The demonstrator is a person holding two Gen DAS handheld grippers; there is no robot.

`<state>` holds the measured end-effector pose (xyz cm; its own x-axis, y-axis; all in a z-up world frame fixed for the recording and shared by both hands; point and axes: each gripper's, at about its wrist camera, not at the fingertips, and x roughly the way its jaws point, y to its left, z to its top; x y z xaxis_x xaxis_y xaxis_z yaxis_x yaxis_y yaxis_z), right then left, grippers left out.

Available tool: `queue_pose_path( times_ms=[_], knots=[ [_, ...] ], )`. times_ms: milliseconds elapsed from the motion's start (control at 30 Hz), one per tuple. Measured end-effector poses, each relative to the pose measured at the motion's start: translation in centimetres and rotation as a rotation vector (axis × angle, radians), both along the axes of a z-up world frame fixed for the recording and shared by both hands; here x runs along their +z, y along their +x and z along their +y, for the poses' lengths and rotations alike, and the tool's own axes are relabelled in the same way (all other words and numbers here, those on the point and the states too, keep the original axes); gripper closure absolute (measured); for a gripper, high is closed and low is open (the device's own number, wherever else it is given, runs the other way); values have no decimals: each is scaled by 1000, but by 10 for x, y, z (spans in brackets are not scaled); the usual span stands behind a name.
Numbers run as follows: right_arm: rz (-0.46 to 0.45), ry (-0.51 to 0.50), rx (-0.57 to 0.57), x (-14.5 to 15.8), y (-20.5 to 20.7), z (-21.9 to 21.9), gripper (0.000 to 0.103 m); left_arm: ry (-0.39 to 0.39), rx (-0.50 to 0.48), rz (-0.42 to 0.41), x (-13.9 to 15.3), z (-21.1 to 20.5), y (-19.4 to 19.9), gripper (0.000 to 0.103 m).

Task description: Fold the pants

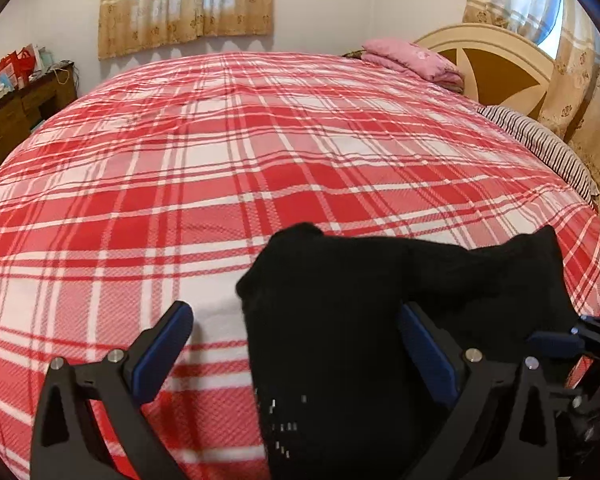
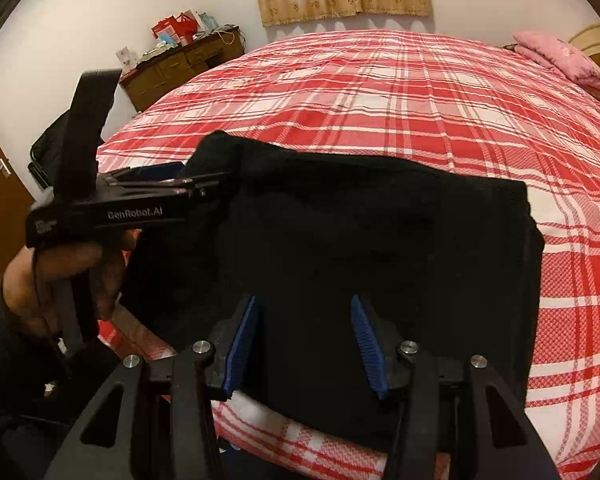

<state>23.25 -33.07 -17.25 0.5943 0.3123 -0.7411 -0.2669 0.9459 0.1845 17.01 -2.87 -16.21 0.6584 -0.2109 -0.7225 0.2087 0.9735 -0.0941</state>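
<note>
The black pants (image 2: pixel 340 240) lie folded in a thick pile on the near edge of the red plaid bed (image 2: pixel 420 92). They also show in the left wrist view (image 1: pixel 360 320). My left gripper (image 1: pixel 296 328) is open, its blue pads (image 1: pixel 160 348) standing wide on either side of the pile's left end. It also shows in the right wrist view (image 2: pixel 172 184) at the pile's left corner, held in a hand. My right gripper (image 2: pixel 304 336) is open over the pile's near edge, with cloth between its blue pads (image 2: pixel 364 340). Its tip shows in the left wrist view (image 1: pixel 560 340).
A pink folded quilt (image 1: pixel 412 60) and a cream headboard (image 1: pixel 500 56) are at the far right of the bed. A wooden dresser (image 2: pixel 180 68) with boxes stands at the left wall. Curtains (image 1: pixel 188 4) hang behind. A striped sheet (image 1: pixel 540 144) shows at the bed's right edge.
</note>
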Motion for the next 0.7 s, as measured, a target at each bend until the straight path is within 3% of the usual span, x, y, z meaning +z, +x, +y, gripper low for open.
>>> queue_pose_path(
  times_ms=[167,267,400,467,600,700],
  knots=[
    [-86,53,-92,23,-23,-34,51,-11,-2,-45,14,11,-37,0],
    [-50,53,-162,19,-32,-55,50,3,-18,-32,8,8,-48,0],
    [-33,88,-155,8,-39,-68,50,43,-42,22,-17,-1,-52,0],
    [-35,77,-148,6,-37,-67,50,1,-28,38,-25,2,-50,0],
    [-58,133,-155,12,-40,-75,50,21,-21,12,-14,3,-52,0],
    [-94,144,-231,18,-39,-89,50,20,-5,-35,-4,8,-53,0]
  ],
)
